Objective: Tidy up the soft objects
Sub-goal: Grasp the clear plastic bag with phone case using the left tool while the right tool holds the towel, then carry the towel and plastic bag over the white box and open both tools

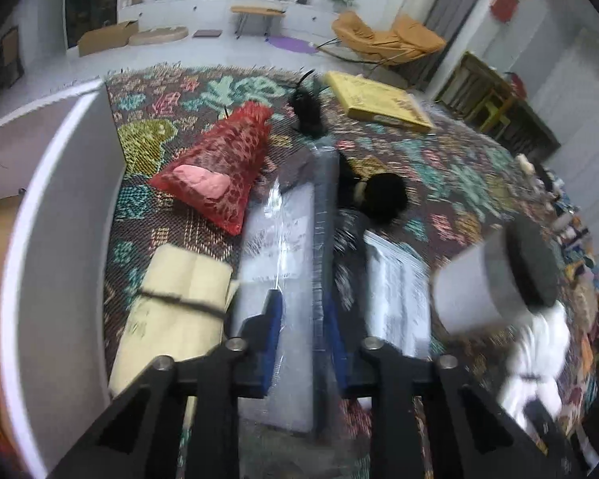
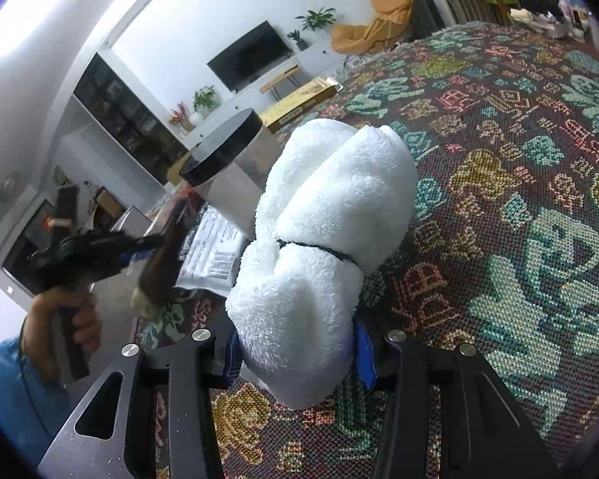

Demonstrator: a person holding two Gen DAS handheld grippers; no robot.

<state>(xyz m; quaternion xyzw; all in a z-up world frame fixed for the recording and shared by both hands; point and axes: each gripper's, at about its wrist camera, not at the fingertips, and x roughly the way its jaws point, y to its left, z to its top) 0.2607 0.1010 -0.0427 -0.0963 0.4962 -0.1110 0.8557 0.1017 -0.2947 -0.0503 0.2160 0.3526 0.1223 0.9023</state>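
Note:
My left gripper [image 1: 301, 343] is shut on a flat plastic-wrapped package [image 1: 295, 239], grey and dark, held edge-on above the patterned rug [image 1: 439, 167]. My right gripper [image 2: 297, 353] is shut on a rolled white fluffy towel [image 2: 323, 239] tied with a black band; the towel also shows at the right of the left wrist view [image 1: 539, 355]. On the rug lie a red mesh bag with a pink item [image 1: 219, 167], a cream folded cloth tied with a black band [image 1: 175, 311], a black fluffy item [image 1: 383, 195] and a white plastic bag [image 1: 395, 299].
A grey cylinder with a black lid [image 2: 227, 159] stands by the towel; it also shows in the left wrist view [image 1: 499, 275]. A white panel [image 1: 52, 239] lies at the left. A yellow flat box [image 1: 375, 99] lies at the rug's far edge. The left gripper shows in the right wrist view [image 2: 100, 255].

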